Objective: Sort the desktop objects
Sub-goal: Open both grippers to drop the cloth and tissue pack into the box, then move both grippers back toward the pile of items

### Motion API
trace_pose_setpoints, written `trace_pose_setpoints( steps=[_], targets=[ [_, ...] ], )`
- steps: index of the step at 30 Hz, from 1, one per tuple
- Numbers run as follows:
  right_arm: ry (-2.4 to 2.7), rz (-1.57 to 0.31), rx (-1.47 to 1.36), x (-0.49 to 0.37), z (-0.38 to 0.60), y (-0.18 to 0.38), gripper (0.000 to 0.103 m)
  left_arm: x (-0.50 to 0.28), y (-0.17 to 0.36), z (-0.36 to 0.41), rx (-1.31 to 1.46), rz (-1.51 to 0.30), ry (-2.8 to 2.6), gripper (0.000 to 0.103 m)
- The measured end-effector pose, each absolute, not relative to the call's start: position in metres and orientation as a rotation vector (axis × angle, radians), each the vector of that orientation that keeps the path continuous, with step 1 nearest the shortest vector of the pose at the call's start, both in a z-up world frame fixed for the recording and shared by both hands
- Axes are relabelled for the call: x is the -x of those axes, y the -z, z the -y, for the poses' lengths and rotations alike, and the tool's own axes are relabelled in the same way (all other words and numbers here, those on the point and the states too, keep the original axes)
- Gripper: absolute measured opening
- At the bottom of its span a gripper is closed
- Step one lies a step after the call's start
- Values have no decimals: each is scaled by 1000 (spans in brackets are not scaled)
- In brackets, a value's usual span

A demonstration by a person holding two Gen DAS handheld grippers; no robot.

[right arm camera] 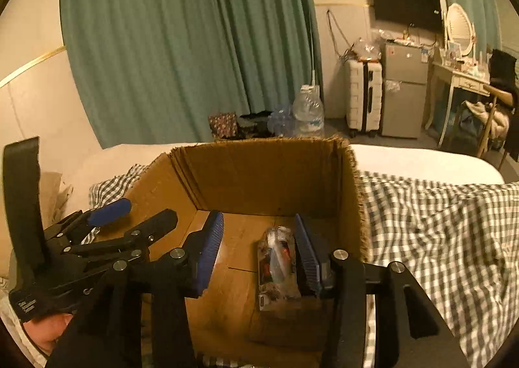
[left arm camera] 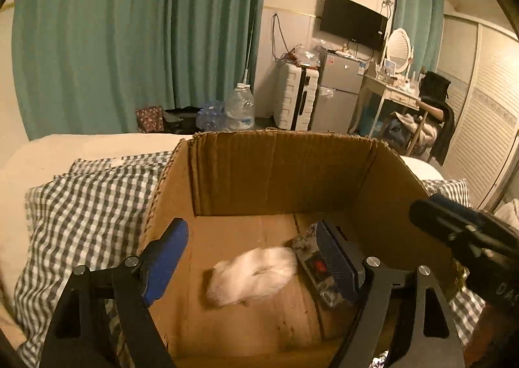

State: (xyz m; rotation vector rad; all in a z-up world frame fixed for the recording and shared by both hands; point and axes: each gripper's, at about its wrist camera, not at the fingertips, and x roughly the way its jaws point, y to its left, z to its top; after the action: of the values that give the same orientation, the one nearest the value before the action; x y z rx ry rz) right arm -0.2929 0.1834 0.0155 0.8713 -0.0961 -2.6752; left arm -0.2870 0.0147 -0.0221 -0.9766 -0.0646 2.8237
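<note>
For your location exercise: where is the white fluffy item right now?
In the left wrist view the white fluffy item lies blurred inside the cardboard box, just left of the plastic packet.

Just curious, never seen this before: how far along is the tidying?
Done: a white fluffy thing and a clear packet lie inside the cardboard box. In hand: nothing; the left gripper and right gripper are open over the box. What remains to sort isn't visible.

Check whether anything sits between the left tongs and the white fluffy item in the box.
Nothing visible does. The left tongs are open over the cardboard box, the white fluffy item directly below them; a plastic packet lies beside it, toward the right.
</note>
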Motion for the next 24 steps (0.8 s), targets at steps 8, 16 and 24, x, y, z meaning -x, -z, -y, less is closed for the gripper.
trace_pose_setpoints(
  steps=[8,16,24],
  targets=[
    [2697,144,-829,247,-194,-46,45,241,-16,-11,935,106,-2863,92],
    [2720,145,-714,183,-199,-98,77,174,-72,-11,759,16,-2924,103],
    [2771,52,-642,127,-194,-137,93,113,-106,-19,647,-94,-2952,103]
  ],
)
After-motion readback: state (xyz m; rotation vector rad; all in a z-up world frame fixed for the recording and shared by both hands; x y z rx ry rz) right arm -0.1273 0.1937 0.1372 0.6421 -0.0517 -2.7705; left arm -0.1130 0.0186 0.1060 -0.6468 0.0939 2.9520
